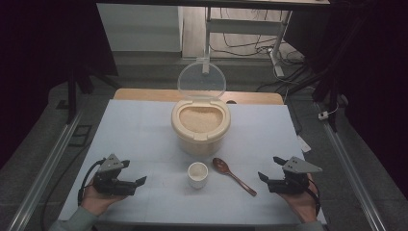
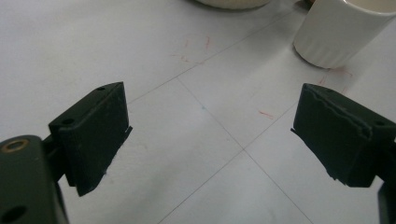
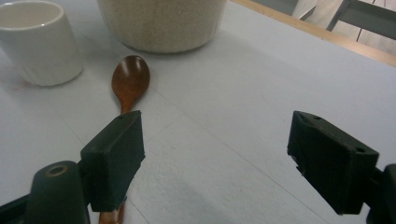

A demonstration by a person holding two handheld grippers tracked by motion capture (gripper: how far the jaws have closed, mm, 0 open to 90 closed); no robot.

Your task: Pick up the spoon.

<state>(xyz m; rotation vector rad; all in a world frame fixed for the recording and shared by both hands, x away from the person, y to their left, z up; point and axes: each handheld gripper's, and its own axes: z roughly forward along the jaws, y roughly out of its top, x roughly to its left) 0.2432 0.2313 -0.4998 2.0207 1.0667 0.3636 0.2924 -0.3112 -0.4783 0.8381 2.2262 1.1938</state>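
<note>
My right claw (image 1: 267,169) stands wide and empty, the wooden spoon (image 1: 234,176) lying on the worktop (image 1: 144,130) just left of it, handle toward it. My left claw (image 1: 134,173) is wide too, the white cup (image 1: 197,174) near its right.
</note>
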